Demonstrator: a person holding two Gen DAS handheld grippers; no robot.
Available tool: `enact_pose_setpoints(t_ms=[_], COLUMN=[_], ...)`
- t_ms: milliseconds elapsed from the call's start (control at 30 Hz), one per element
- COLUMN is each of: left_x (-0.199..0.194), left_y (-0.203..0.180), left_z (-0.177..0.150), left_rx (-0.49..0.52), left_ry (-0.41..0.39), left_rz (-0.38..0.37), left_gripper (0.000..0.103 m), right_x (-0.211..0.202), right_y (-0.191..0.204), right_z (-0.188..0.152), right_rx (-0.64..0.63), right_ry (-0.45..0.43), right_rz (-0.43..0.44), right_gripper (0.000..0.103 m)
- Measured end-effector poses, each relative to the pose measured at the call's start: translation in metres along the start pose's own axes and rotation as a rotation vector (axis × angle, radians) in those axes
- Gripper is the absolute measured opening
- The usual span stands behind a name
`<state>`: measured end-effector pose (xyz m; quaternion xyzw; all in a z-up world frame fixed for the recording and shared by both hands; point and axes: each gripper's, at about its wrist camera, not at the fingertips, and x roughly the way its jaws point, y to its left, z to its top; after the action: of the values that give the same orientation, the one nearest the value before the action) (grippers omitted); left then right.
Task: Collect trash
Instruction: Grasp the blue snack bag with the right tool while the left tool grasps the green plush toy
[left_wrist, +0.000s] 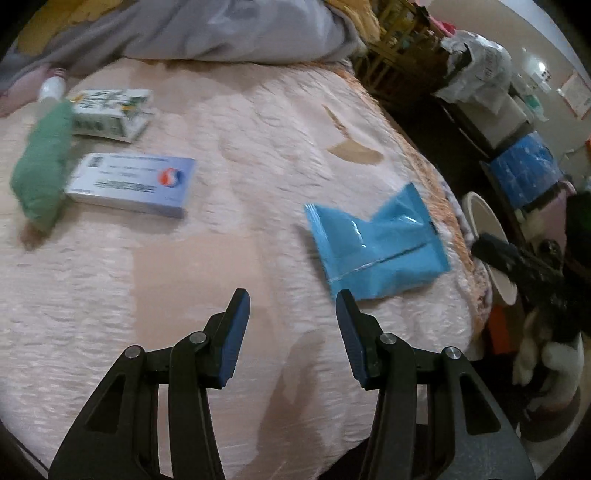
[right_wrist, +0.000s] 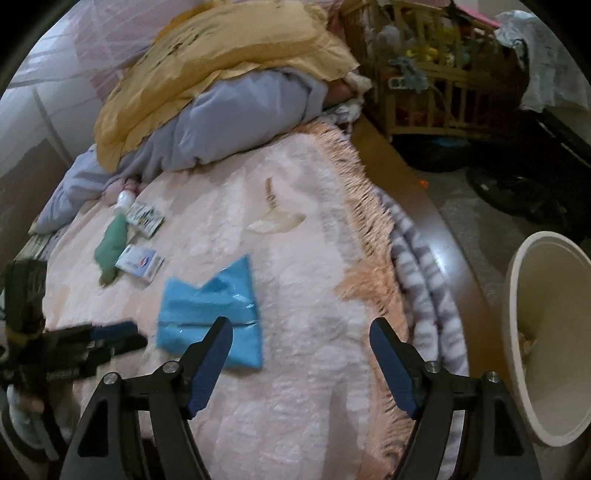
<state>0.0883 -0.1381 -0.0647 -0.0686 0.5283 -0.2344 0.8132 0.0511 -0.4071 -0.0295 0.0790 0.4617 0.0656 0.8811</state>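
Left wrist view: left gripper (left_wrist: 292, 301) jaws open, empty, above the pink fleece bed cover (left_wrist: 221, 258); flat blue plastic packet (left_wrist: 375, 243) lies at one o'clock.
Right wrist view: right gripper (right_wrist: 301, 334) jaws open, empty; blue plastic packet (right_wrist: 210, 310) at eleven o'clock, cream plastic bin (right_wrist: 550, 332) at three o'clock.

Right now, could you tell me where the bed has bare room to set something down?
Bare blanket lies right of the blue packet, toward the fringe. It is crowded at the far left: green cloth, two boxes and a bottle.
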Motion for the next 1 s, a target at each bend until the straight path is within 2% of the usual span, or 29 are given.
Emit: enact_pose_setpoints(t_ms=[133, 233, 333, 433, 500, 600, 667, 700, 767, 867, 1000], left_x=[-0.017, -0.031, -0.041, -0.051, -0.060, -0.071, -0.072, -0.070, -0.063, -0.050, -0.029], left_y=[0.018, 0.039, 0.066, 0.097, 0.116, 0.139, 0.151, 0.155, 0.162, 0.168, 0.171], left_z=[-0.002, 0.001, 0.005, 0.012, 0.017, 0.026, 0.038, 0.044, 0.058, 0.074, 0.089], left_rx=[-0.005, -0.028, -0.086, -0.182, -0.241, -0.299, -0.326, -0.331, -0.345, -0.348, -0.322], left_ry=[-0.035, -0.068, -0.100, -0.141, -0.186, -0.232, -0.257, -0.260, -0.260, -0.254, -0.202], left_rz=[0.044, 0.098, 0.134, 0.174, 0.205, 0.239, 0.270, 0.281, 0.303, 0.316, 0.386], left_gripper=[0.047, 0.047, 0.047, 0.049, 0.055, 0.059, 0.059, 0.060, 0.060, 0.060, 0.060], right_x=[0.013, 0.033, 0.059, 0.082, 0.089, 0.071, 0.066, 0.067, 0.072, 0.092, 0.124], right_y=[0.020, 0.038, 0.043, 0.046, 0.047, 0.043, 0.043, 0.048, 0.057, 0.073, 0.090], right_z=[-0.013, -0.015, 0.005, 0.040, 0.056, 0.059, 0.056, 0.056, 0.051, 0.053, 0.060], right_rx=[-0.103, -0.251, -0.339, -0.327, -0.287, -0.183, -0.123, -0.099, -0.052, -0.032, 0.007], right_ry=[0.123, 0.200, 0.183, 0.111, 0.095, 0.036, 0.039, 0.044, 0.064, 0.083, 0.111], right_rz=[0.048, -0.042, -0.184, -0.215, -0.223, -0.139, -0.062, -0.013, 0.080, 0.087, 0.082], right_gripper=[0.074, 0.074, 0.074, 0.074, 0.074, 0.074, 0.076, 0.077, 0.087, 0.089, 0.089])
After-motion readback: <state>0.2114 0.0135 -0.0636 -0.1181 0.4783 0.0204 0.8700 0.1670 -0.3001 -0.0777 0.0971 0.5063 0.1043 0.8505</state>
